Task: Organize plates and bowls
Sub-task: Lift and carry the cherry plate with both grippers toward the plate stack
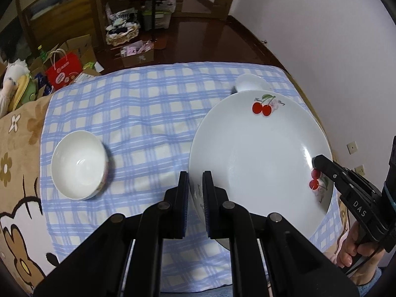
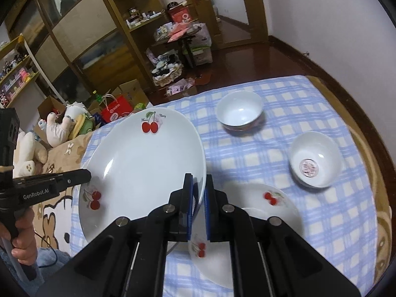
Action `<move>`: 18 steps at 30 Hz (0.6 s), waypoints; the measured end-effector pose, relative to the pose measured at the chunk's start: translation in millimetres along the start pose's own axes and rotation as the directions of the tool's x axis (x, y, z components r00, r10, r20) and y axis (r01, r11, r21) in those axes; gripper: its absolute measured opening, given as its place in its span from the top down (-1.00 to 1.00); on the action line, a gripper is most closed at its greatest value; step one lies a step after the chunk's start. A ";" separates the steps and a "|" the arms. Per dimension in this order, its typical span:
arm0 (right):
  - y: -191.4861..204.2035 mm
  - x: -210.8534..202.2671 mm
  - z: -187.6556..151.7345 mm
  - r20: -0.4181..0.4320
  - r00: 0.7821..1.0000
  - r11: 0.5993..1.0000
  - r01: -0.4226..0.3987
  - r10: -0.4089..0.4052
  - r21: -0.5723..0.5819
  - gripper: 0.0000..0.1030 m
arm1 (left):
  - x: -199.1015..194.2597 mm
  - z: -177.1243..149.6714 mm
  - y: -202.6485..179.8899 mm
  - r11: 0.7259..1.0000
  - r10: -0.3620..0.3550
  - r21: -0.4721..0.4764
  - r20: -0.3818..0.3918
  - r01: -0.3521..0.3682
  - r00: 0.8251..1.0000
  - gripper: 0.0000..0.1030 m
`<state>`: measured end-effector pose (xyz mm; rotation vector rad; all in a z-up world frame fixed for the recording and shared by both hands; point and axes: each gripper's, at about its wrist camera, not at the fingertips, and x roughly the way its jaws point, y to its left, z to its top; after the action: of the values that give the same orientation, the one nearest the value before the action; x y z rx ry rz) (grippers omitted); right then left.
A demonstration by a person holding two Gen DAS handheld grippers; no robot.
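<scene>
Two plates: one (image 2: 138,163) held by both tools, one (image 2: 259,212) lying; three bowls.

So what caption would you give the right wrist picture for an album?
Two grippers, left and right, carry a cherry-print plate over the checked cloth.

Home, wooden shelves (image 2: 138,17), plush toys (image 2: 61,126)
</scene>
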<state>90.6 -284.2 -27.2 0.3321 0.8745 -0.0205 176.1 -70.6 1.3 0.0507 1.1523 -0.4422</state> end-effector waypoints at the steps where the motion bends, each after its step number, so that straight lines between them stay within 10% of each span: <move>1: -3.7 -5.0 -1.9 0.007 1.000 1.000 0.006 -0.006 0.005 0.83 | -0.6 -1.3 -4.6 1.000 -0.006 0.006 0.000 0.006 1.000 0.79; 18: -51.2 -40.7 -39.7 0.031 0.997 0.994 0.069 -0.072 0.084 0.82 | 8.7 -23.2 -70.8 0.993 -0.024 0.112 -0.013 0.025 1.000 0.79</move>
<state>26.9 -325.8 -34.2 0.3776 0.8529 -0.1275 133.1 -131.8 -3.0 0.1371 1.1399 -0.5285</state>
